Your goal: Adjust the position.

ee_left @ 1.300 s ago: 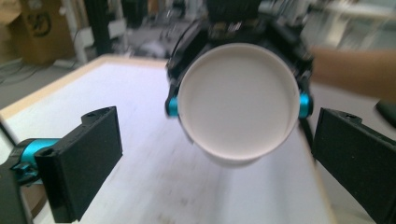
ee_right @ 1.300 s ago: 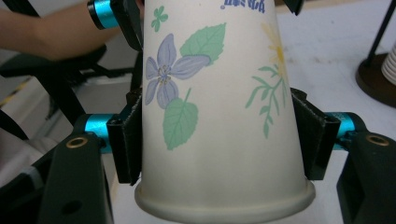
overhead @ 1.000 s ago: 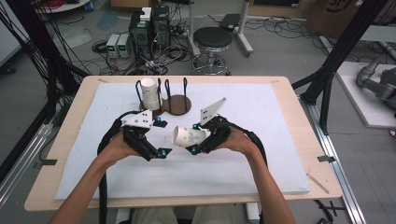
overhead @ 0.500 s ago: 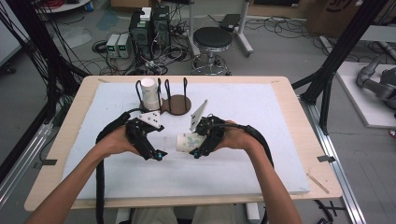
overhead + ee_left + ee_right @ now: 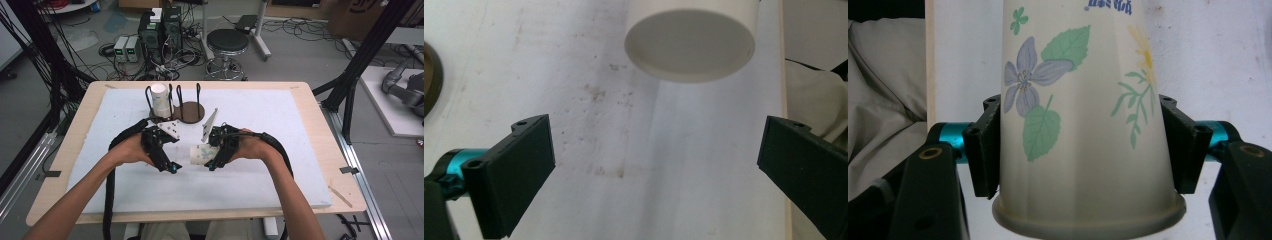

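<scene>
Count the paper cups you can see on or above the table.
2. One cup lies sideways in the right hand-held gripper, above the white mat. The other cup stands in the wire rack at the back; more may be nested inside it.

The paper cup [image 5: 1083, 125] is white with a purple flower, green leaves and a yellow flower painted on its side. It lies sideways, up off the table, squeezed between the two black jaws of the right gripper [image 5: 216, 159], which press on it close to its rolled rim. Its flat round bottom [image 5: 690, 44] points at the left gripper [image 5: 167, 162] and hangs just ahead of those wide-apart jaws, not touching them.
</scene>
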Available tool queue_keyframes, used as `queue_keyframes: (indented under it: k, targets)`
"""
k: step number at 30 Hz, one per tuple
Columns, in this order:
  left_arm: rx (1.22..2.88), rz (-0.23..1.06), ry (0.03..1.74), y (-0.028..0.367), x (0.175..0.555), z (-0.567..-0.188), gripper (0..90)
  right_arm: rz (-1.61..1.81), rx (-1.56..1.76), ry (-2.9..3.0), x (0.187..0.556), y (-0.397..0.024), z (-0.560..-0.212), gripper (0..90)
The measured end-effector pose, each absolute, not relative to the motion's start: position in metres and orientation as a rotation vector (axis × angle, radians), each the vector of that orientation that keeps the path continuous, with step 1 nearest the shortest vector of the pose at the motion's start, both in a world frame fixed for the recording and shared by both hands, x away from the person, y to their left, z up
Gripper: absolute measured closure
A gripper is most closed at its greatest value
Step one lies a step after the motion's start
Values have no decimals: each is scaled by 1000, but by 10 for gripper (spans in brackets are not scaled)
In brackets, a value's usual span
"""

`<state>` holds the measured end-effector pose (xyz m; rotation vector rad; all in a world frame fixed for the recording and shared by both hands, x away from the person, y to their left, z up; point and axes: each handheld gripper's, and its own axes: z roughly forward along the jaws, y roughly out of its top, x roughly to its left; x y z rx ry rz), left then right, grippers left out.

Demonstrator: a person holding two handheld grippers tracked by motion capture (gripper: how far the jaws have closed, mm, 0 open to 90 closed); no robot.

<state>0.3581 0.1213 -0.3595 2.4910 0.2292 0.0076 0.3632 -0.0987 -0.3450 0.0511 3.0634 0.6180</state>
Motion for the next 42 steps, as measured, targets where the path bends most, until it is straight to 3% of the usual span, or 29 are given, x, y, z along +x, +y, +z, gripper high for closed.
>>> queue_keyframes:
  k: [19, 24, 26, 29, 32, 42]
  targets:
    - [2418, -47, 188, 92, 361, -365, 19, 641, 25, 3074, 362, -93, -345, 315]
    - [2394, -82, 151, 90, 362, -365, 118, 656, 21, 3070, 363, -94, -344, 315]
    - [2368, -117, 125, 92, 363, -365, 228, 654, 19, 3067, 363, -94, -344, 315]
    - [2370, -111, 123, 92, 363, -364, 258, 655, 17, 3076, 363, -93, -344, 315]
    - [2383, -99, 97, 92, 364, -364, 341, 651, 16, 3075, 363, -91, -346, 316]
    - [2399, -83, 88, 92, 363, -364, 368, 634, 16, 3075, 364, -90, -348, 304]
